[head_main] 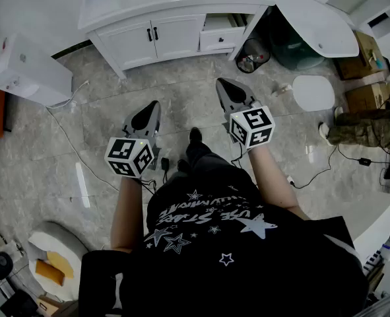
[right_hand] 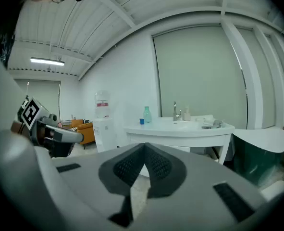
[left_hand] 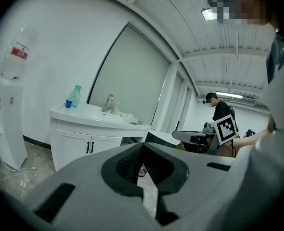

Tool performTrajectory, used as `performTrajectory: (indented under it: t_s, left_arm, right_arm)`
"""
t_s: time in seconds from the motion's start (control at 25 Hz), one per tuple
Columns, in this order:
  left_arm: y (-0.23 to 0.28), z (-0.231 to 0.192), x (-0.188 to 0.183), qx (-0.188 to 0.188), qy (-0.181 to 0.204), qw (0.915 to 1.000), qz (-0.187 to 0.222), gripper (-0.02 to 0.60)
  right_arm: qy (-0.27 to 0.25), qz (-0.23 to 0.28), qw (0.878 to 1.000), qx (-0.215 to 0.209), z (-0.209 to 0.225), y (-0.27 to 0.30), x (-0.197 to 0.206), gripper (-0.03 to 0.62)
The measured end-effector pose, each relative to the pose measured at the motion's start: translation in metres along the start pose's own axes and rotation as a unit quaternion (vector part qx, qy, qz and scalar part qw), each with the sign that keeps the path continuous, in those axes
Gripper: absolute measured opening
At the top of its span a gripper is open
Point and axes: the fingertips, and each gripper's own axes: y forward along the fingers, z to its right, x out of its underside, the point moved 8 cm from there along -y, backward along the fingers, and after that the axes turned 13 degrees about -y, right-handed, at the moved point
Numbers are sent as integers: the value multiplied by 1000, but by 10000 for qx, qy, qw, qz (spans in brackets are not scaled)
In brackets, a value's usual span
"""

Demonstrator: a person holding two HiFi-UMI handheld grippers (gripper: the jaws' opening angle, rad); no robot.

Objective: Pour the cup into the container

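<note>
Left gripper (left_hand: 142,147): jaws were together, empty.
Right gripper (right_hand: 144,147): jaws were together, empty.
Small blue cup (right_hand: 141,121): stood well ahead of both grippers on white vanity counter (right_hand: 180,128), contents unreadable.

The person wears a black short-sleeved T-shirt (head_main: 227,243) printed with white and grey stars and pale lettering, dark trousers (head_main: 211,167) and black shoes (head_main: 195,135). The left tool (head_main: 153,105) and right tool (head_main: 221,83) are grey wedges with black ribbed pads (left_hand: 127,161). Each carries a white cube (head_main: 130,156) with black square markers.
</note>
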Motion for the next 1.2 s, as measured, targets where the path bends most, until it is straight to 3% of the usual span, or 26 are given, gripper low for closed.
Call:
performTrajectory:
  t_s: [0.64,1.0,1.2]
  left_arm:
    - [-25,-2,8,-133,-5,9999,29,11]
    - [-26,-6,4,-171,11,9998,72,11]
    - [-21,-13,-2,-198,30,9997,134,11]
  right_arm:
    - [-149,-6,9998,-146,-16,-3,-4,6]
    - [61,20,9998,176,-10,1,-3,9]
    - [72,110,9999,58,-6,13,-2,165]
